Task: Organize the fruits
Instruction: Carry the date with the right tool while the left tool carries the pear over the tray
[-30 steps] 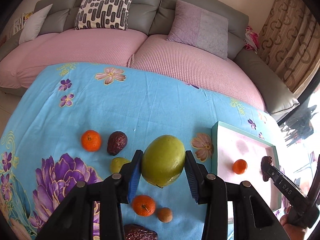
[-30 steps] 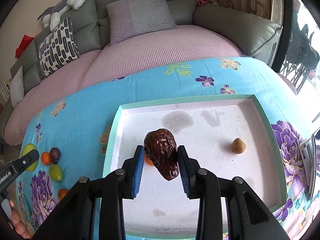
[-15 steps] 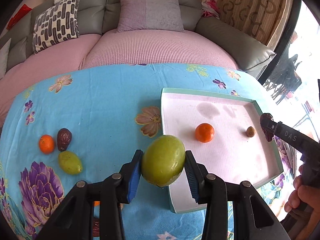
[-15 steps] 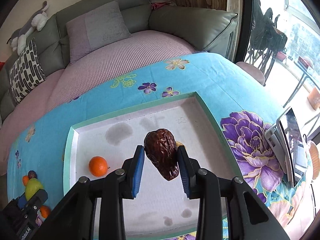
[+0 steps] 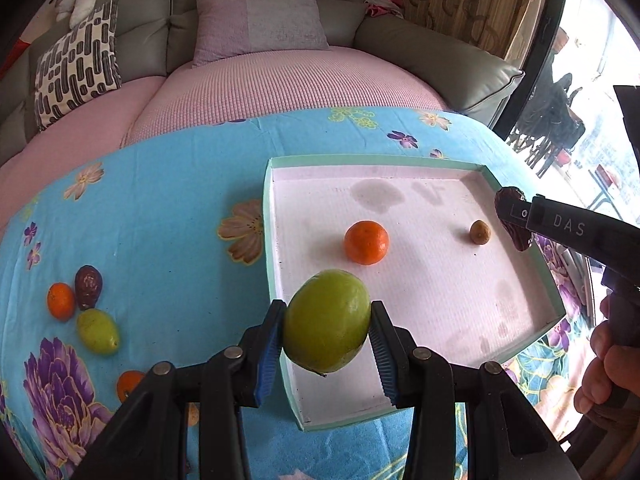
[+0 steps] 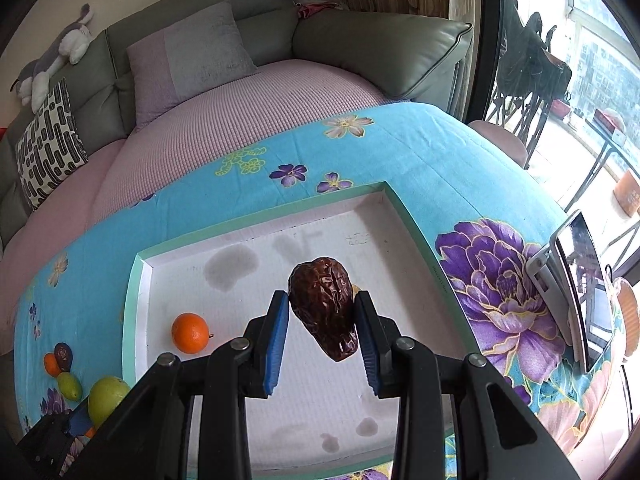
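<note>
My left gripper [image 5: 326, 338] is shut on a large green fruit [image 5: 326, 320] and holds it above the near left corner of the white tray [image 5: 460, 304] with its mint rim. My right gripper [image 6: 322, 326] is shut on a wrinkled dark brown date [image 6: 324, 308] above the tray's right part [image 6: 304, 400]; it also shows in the left wrist view [image 5: 510, 216]. In the tray lie an orange [image 5: 366, 242] and a small brown fruit [image 5: 479, 232]. On the blue flowered cloth at the left lie an orange [image 5: 61, 301], a date [image 5: 89, 286] and a small green fruit [image 5: 98, 332].
Another orange [image 5: 129, 385] and a small brown fruit [image 5: 193, 414] lie partly hidden behind my left gripper. A phone on a stand [image 6: 576, 280] stands right of the tray. A grey sofa with cushions [image 5: 256, 12] lies behind the table.
My left gripper has carried the green fruit rightward, to above the tray's near left corner. My right gripper has moved further right over the tray with the date.
</note>
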The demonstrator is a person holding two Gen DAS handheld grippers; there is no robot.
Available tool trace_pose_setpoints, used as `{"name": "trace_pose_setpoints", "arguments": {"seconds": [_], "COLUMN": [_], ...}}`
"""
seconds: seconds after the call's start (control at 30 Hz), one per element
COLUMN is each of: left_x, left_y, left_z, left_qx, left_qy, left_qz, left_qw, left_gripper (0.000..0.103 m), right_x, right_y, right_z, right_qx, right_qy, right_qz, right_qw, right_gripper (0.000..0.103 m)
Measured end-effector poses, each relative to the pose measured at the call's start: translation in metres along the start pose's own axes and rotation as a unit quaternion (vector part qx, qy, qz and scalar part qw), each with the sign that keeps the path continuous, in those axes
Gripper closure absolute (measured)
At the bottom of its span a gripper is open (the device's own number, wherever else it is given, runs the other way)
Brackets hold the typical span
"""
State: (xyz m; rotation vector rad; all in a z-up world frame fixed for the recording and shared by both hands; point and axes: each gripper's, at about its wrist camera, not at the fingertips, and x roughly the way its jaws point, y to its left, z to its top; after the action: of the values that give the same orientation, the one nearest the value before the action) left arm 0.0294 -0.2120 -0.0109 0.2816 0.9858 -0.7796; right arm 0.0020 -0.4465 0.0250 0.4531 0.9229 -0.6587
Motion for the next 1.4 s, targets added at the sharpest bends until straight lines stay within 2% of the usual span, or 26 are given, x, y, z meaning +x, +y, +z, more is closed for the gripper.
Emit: {"name": "trace_pose_setpoints", "arguments": {"seconds": [0.37,0.93,1.3,1.4], "left_x": [0.018,0.031,0.034,0.038], "left_y": [-0.005,-0.006,-0.009,-0.010], "left_z": [-0.005,-0.010,-0.011,-0.013], "left_qx": [0.008,0.010,0.021,0.020], "left_qy": [0.027,0.054,0.058,0.070], "left_qz": [-0.004,0.000,0.003,-0.004], "left_qw": [0.9996,0.9985,0.9981,0.9974], "left_gripper": [0.059,0.059,0.059,0.059], "right_x": [0.029,0.052,0.053,0.053], "right_y": [0.003,0.003,0.005,0.005], "right_z": [-0.007,-0.013,-0.012,-0.013], "right_qx": [-0.005,-0.012,-0.019,-0.020], "right_qy": [0.047,0.087,0.088,0.088], "right_qz": [-0.002,-0.013,-0.016,-0.016], "right_qw": [0.999,0.996,0.996,0.996], "right_gripper": [0.068,0.068,0.068,0.068]}}
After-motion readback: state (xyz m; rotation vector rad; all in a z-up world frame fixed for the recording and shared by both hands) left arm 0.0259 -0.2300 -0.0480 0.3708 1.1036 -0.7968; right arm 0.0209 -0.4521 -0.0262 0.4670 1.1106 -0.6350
